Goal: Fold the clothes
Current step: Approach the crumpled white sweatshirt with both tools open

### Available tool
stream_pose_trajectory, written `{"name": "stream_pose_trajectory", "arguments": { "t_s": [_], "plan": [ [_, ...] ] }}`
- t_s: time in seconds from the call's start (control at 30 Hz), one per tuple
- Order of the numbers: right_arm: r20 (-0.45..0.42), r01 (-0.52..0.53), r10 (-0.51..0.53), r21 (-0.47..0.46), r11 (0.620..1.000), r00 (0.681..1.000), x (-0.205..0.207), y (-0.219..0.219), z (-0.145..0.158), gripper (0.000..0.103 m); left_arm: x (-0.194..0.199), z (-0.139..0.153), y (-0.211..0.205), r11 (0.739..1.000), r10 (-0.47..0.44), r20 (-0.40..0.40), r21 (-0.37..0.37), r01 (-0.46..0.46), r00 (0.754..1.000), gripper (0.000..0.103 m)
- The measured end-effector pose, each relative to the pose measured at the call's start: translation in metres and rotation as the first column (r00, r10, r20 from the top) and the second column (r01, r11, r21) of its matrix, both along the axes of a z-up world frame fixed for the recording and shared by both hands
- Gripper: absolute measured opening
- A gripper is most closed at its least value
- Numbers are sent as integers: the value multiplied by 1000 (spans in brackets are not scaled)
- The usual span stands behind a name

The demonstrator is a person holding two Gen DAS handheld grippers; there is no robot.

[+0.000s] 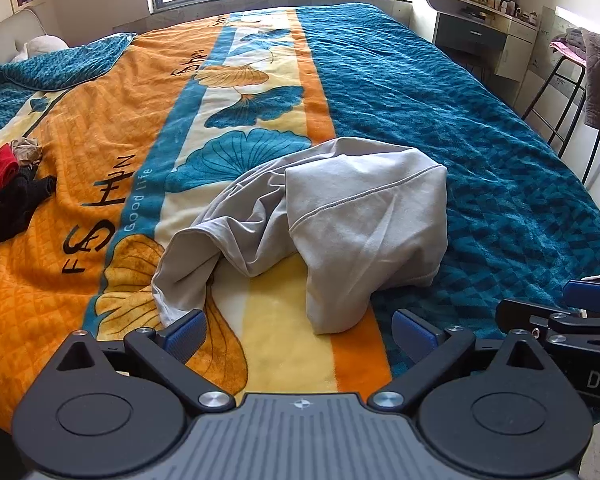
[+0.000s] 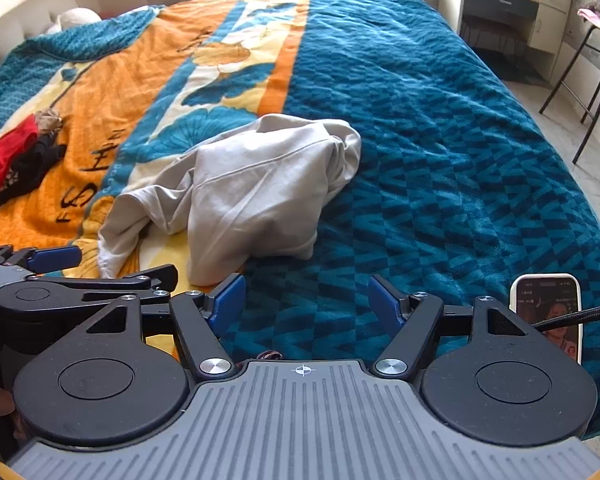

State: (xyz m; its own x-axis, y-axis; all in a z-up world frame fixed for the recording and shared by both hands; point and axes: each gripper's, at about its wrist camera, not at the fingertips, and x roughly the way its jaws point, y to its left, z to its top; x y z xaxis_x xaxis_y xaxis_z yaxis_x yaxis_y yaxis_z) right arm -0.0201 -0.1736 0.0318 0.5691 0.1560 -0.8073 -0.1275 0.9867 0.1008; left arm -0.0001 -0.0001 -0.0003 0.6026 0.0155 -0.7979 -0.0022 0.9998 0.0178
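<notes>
Left wrist view: the left gripper is held with its jaws spread wide and nothing between them, poised above the near edge of the bed. A crumpled grey garment is seen just beyond it, heaped near the near edge where the yellow and orange stripes of the blanket meet the teal part. In the right wrist view the right gripper is likewise seen open and empty, over the teal side of the blanket just beside the garment's near hem. A pile of red and black clothes lies well apart, toward the left edge of the bed, and a phone rests at the near right edge. No fold appears to have been started. Because the garment is bunched in several layers, more than one layer could be pinched at once, so the cloth would lift as a lump. The plush blanket could also be caught by a low grasp, and the phone could be knocked off by a sweep.
</notes>
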Motion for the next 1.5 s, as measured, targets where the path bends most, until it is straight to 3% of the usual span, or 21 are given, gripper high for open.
{"name": "stream_pose_trajectory", "arguments": {
  "t_s": [1.5],
  "plan": [
    [10, 3, -2, -11, 1000, 1000, -1, -1, 0, 74, -1, -1, -1, 1000, 13, 3, -8, -13, 1000, 95]
  ]
}}
